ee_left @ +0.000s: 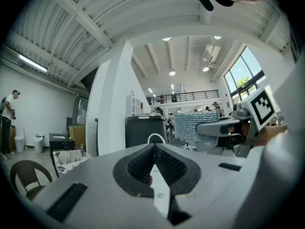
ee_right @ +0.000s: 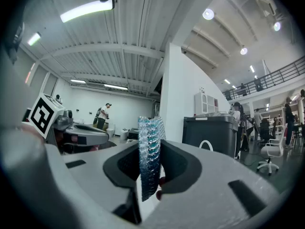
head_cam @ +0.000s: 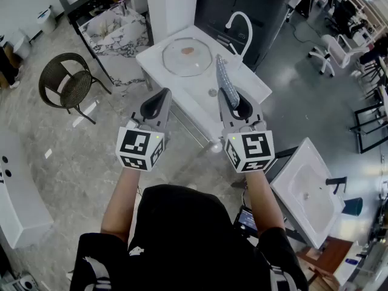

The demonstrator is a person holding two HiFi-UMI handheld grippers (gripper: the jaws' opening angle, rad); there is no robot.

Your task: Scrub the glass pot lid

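The right gripper is clamped on a silvery scrub pad, seen edge-on and standing up past its jaws. The left gripper is closed with nothing in it; its view shows the pad's broad face to its right. Only the head view shows the glass pot lid, lying on the white counter ahead of both grippers. Both forearms reach forward side by side.

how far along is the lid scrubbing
Done: the right gripper is clamped on a silvery scrubbing pad. In hand: both grippers are held up in the air, the left gripper shut and empty. Left: all the scrubbing; the glass lid lies untouched on the white counter beside the tap.
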